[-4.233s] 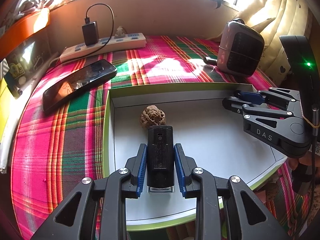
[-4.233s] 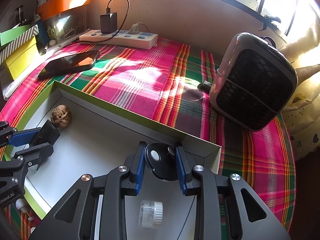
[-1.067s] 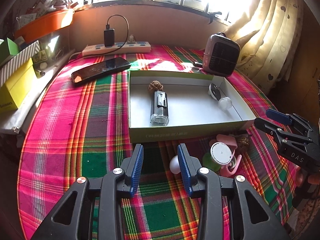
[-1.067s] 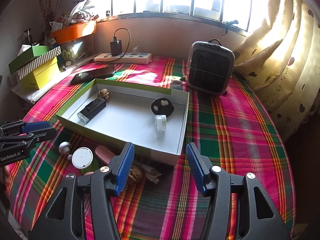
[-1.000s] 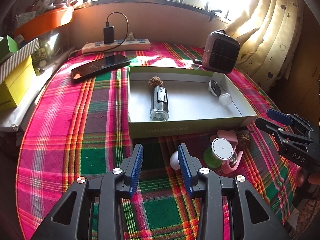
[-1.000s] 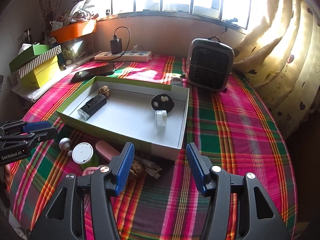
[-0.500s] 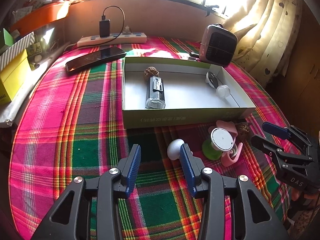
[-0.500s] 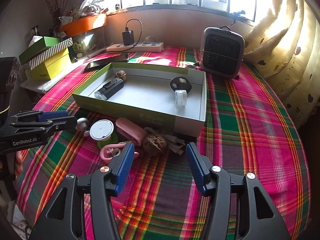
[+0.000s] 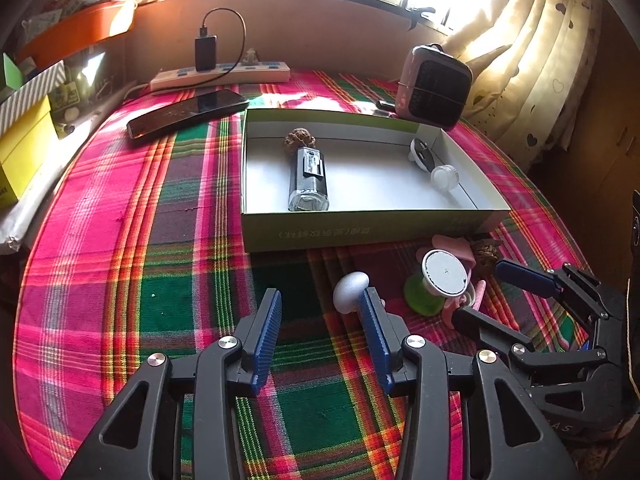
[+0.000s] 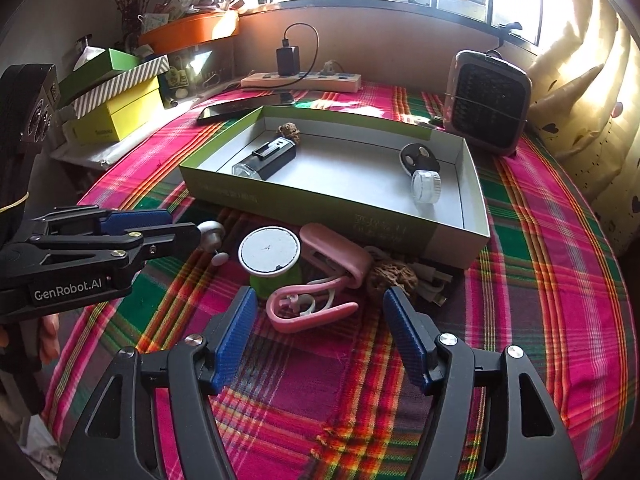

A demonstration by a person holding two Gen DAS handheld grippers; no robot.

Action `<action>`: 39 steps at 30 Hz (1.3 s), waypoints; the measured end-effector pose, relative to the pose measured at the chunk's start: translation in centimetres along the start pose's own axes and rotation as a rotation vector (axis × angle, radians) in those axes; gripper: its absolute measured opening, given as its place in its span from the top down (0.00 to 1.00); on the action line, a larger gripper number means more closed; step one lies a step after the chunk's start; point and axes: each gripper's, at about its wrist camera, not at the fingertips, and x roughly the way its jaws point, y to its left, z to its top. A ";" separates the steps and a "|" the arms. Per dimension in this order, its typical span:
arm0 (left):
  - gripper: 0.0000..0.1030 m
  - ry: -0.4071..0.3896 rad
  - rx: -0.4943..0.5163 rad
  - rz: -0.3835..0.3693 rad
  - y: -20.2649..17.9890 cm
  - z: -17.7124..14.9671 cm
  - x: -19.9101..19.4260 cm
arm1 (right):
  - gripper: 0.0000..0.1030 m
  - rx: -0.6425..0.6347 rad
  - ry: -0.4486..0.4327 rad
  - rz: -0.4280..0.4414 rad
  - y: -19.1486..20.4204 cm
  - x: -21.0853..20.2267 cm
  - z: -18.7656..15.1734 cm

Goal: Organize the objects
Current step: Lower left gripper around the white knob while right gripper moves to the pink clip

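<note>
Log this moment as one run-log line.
left gripper: open, near white knob | right gripper: open, over pink clip | box: four items inside

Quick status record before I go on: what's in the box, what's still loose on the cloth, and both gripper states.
box: open, green-walled, on the plaid cloth
in box: black flashlight, walnut, round black piece, clear cap
loose in front of box: white knob, green-based white disc, pink case, pink clip, second walnut
left gripper: open, holding nothing, white knob at its right finger
right gripper: open, holding nothing, aimed at the pink clip
</note>
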 end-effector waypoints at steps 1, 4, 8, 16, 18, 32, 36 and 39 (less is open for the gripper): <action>0.62 0.001 -0.001 -0.002 0.0 0.0 0.1 | 0.35 0.005 0.004 -0.010 0.0 0.1 0.0; 0.62 0.004 -0.001 -0.009 0.1 0.0 0.2 | 0.35 0.019 0.007 -0.021 -0.2 0.1 0.1; 0.62 0.005 0.003 -0.017 0.2 0.0 0.2 | 0.35 0.028 0.019 -0.047 -0.4 -0.2 -0.2; 0.62 0.015 0.010 -0.029 0.5 -0.1 0.5 | 0.35 0.063 0.056 -0.108 -1.7 -0.9 -1.6; 0.62 0.017 0.010 -0.031 0.6 -0.1 0.6 | 0.35 0.068 0.058 -0.123 -2.1 -1.1 -1.8; 0.58 0.033 0.046 -0.058 -0.3 0.3 1.3 | 0.35 0.113 0.073 -0.105 -2.2 -0.3 -1.6; 0.57 0.034 0.050 -0.060 -0.4 0.7 1.8 | 0.35 0.123 0.077 -0.095 -2.5 -0.2 -1.5; 0.57 0.037 0.054 -0.060 -0.7 0.8 1.9 | 0.35 0.124 0.077 -0.092 -2.5 -0.2 -1.5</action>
